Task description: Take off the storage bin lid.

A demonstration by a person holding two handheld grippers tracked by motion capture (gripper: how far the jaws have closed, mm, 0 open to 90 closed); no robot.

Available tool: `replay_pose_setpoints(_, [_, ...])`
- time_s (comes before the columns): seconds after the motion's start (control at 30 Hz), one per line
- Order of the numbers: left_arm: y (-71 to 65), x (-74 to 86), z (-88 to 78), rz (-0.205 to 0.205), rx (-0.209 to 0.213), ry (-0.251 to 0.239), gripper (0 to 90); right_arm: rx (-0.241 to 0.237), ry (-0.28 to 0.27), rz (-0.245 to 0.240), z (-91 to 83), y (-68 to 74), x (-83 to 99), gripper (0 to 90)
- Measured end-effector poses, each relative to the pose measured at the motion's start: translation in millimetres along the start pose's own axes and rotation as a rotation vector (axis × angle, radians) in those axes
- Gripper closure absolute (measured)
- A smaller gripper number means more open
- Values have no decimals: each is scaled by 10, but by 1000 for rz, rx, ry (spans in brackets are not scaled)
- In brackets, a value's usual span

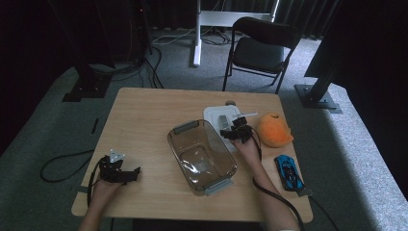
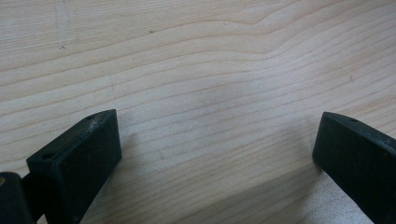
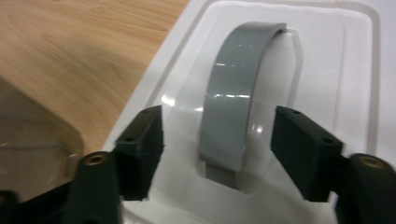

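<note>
My right gripper [image 3: 217, 140] stood with its jaws apart, one black pad on either side of the grey handle [image 3: 233, 112] and neither pressing on it, so it held nothing. That handle, a smooth arched strap, rose from the recessed middle of the white lid [image 3: 327, 60], which lay flat on the table right of centre in the high view [image 1: 214, 115]. In that same view the right gripper [image 1: 235, 133] sat over the lid's near edge.

I judged the lid to be light, stiff plastic with a glossy, slippery face, so the strap was the only sensible place to take hold. I would pinch it across its width near the crest of the arch, where the pads could seat square. The strap looked thin and might flex a little, though the blurred close view left me unsure how firmly its ends were fixed.

Just left of the lid stood the clear container [image 1: 202, 156], open and empty, with grey latches at both ends. It looked hard and could slide on the wood if bumped.

My left gripper [image 1: 120, 171] rested at the lower left of the high view, jaws wide and empty over the bare table [image 2: 196, 70].

An orange plush toy [image 1: 274, 130] and a blue toy car [image 1: 289, 172] lay at the right, apart from the work.
</note>
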State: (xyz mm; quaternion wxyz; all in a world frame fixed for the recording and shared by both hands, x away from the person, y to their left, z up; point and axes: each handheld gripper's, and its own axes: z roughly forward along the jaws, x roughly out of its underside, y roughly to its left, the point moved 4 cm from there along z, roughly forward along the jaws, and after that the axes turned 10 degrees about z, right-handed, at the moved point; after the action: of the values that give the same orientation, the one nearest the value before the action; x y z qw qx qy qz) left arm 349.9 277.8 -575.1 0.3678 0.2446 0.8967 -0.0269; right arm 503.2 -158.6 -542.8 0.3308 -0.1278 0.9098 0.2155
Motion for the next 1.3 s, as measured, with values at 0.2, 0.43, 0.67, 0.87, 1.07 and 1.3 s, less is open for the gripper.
replay_pose_setpoints(0.2, [0, 0, 0, 0, 0, 0, 15, -12, -16, -6, -141, 34, -54, 273])
replay_pose_setpoints(0.43, [0, 0, 0, 0, 0, 0, 15, -16, -37, -10, -352, 33, -93, 274])
replay_pose_setpoints(0.67, [0, 0, 0, 0, 0, 0, 15, -11, -59, -19, -575, -9, -129, 265])
replay_pose_setpoints(0.87, [0, 0, 0, -1, -1, 0, 15, 9, -86, -17, -768, -95, -166, 233])
replay_pose_setpoints(1.07, [0, 0, 0, -1, -1, 1, 15, 39, -102, -6, -928, -227, -170, 206])
replay_pose_setpoints(1.3, [1, -2, 2, -3, -3, 1, 15, 73, -125, -1, -1136, -409, -146, 167])
